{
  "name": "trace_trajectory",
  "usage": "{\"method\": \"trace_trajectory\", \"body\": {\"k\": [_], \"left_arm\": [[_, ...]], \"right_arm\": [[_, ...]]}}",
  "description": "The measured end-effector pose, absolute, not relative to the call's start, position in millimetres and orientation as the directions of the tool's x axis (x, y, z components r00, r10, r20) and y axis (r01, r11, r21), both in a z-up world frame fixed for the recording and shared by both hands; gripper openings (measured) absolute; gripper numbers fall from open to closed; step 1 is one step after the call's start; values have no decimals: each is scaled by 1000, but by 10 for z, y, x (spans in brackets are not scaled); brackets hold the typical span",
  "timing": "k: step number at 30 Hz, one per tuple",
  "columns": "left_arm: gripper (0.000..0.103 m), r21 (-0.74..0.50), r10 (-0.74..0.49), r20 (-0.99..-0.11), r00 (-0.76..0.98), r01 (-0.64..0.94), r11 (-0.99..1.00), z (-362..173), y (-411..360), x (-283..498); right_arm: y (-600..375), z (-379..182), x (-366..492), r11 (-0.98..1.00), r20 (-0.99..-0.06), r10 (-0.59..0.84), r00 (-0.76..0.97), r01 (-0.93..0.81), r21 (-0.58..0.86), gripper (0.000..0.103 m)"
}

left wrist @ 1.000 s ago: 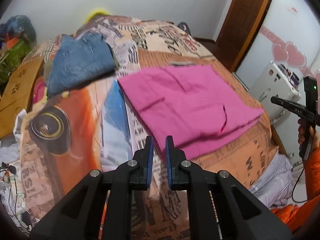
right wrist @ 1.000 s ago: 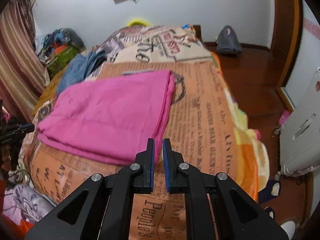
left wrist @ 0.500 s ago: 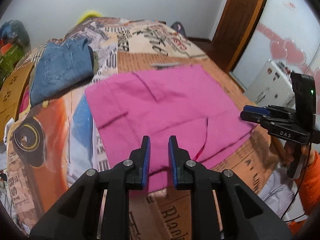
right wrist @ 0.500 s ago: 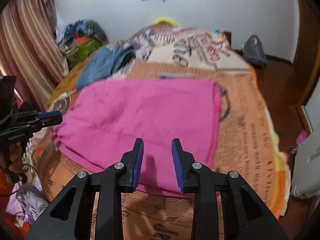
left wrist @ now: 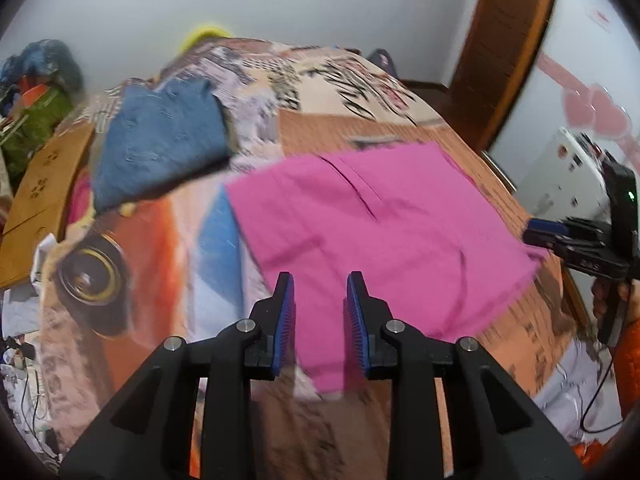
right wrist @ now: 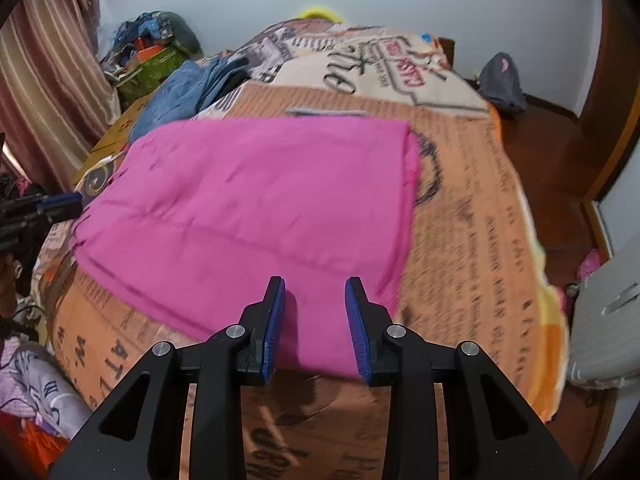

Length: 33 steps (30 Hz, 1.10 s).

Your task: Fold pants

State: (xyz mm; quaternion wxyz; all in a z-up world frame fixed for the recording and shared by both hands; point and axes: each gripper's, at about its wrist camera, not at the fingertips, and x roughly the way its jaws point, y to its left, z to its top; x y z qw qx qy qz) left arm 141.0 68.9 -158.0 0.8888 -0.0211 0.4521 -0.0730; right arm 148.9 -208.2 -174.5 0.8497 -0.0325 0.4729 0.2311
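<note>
Pink pants (left wrist: 372, 232) lie partly folded and flat on the printed bedspread (left wrist: 160, 240); they also show in the right wrist view (right wrist: 248, 208). My left gripper (left wrist: 320, 280) is open, just above the pants' near left corner, holding nothing. My right gripper (right wrist: 314, 284) is open over the near right corner, also empty. The right gripper shows at the right edge of the left wrist view (left wrist: 536, 228), and the left gripper at the left edge of the right wrist view (right wrist: 68, 200).
Folded blue jeans (left wrist: 160, 140) lie at the bed's far left. A clothes pile (right wrist: 152, 40) and curtain (right wrist: 44, 80) stand left of the bed. A white appliance (right wrist: 608, 320) and wooden door (left wrist: 504, 48) stand on the right. A grey bag (right wrist: 500, 80) is on the floor.
Both grippers have opened from nearly shut and moved in toward the near edge of the pink pants. The pants have not moved.
</note>
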Motion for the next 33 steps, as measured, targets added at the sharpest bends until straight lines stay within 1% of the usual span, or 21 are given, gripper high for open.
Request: {"method": "trace_trajectory", "body": {"k": [4, 9, 13, 17, 20, 25, 28, 30, 31, 32, 33], "left_arm": [[29, -94, -107, -793, 599, 53, 994, -1522, 895, 1689], [38, -100, -88, -800, 593, 13, 995, -1584, 1072, 2031], [49, -104, -81, -812, 578, -7, 995, -1682, 1201, 2304], [52, -134, -108, -830, 546, -7, 991, -1835, 1253, 2522], [54, -160, -136, -846, 515, -1, 987, -1985, 1275, 2629], [54, -226, -201, -862, 466, 2, 974, -2217, 1301, 2722], [54, -273, -241, -848, 472, -1, 962, -2263, 1344, 2709], [50, -306, -270, -841, 469, 0, 952, -2279, 1371, 2709], [42, -328, -293, -835, 465, 5, 945, -2286, 1377, 2713], [39, -347, -311, -831, 462, 7, 938, -2289, 1379, 2711], [36, -338, -301, -832, 465, 3, 941, -2282, 1372, 2710]], "right_arm": [[-2192, -1601, 1666, 907, -792, 348, 501, -394, 149, 39], [-2225, -1522, 2010, 918, -773, 336, 538, -370, 142, 41], [-2192, -1543, 2331, 926, -773, 311, 552, -361, 115, 43], [-2166, -1618, 2647, 928, -785, 298, 543, -357, 106, 44], [-2128, -1734, 2910, 927, -797, 305, 522, -354, 124, 51], [-2076, -2017, 3262, 927, -828, 304, 471, -347, 143, 52], [-2053, -2206, 3429, 926, -853, 297, 429, -347, 148, 52], [-2050, -2309, 3484, 925, -863, 301, 406, -346, 160, 52], [-2049, -2346, 3507, 922, -864, 310, 397, -346, 172, 52], [-2051, -2376, 3518, 920, -862, 321, 393, -345, 185, 52], [-2050, -2381, 3515, 919, -857, 326, 399, -345, 189, 46]]}}
